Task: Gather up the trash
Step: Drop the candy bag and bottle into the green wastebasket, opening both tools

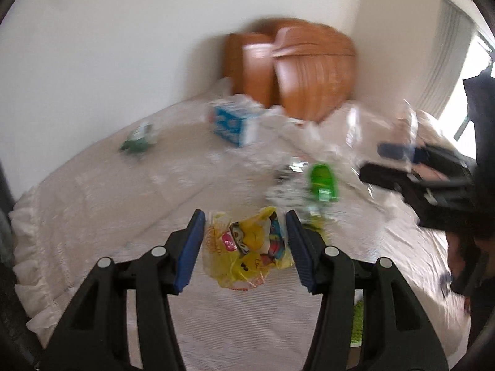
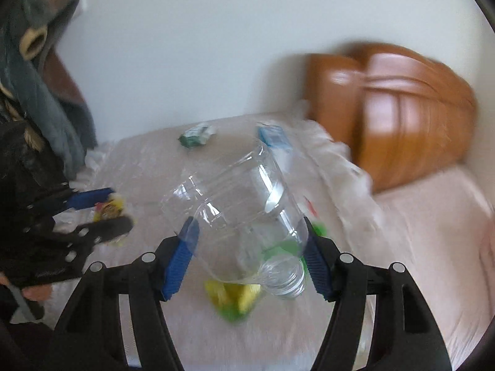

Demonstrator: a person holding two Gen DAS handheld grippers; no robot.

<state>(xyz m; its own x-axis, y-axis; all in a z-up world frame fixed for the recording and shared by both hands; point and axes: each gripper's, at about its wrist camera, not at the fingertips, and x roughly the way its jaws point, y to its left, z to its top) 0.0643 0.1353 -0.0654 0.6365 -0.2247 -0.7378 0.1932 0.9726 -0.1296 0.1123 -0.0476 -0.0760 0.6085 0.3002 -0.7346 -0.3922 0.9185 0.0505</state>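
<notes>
The left gripper [image 1: 246, 222] has its jaws apart, w/ a crumpled yellow printed plastic wrapper [image 1: 247, 249] between them on the white bedcover [image 1: 92, 210]. The wrapper is probably very light, soft and slippery, so better to pinch a thick folded part. The right gripper [image 2: 247, 232] is clamped on a clear empty plastic bottle [image 2: 238, 204], approx. at the shoulder near the neck; the bottle is light but can dent.

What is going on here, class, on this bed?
A person is collecting trash from a bed with two handheld claws. The left claw is open around a yellow wrapper. The right claw holds a clear plastic bottle. A blue carton and other litter remain.
</notes>
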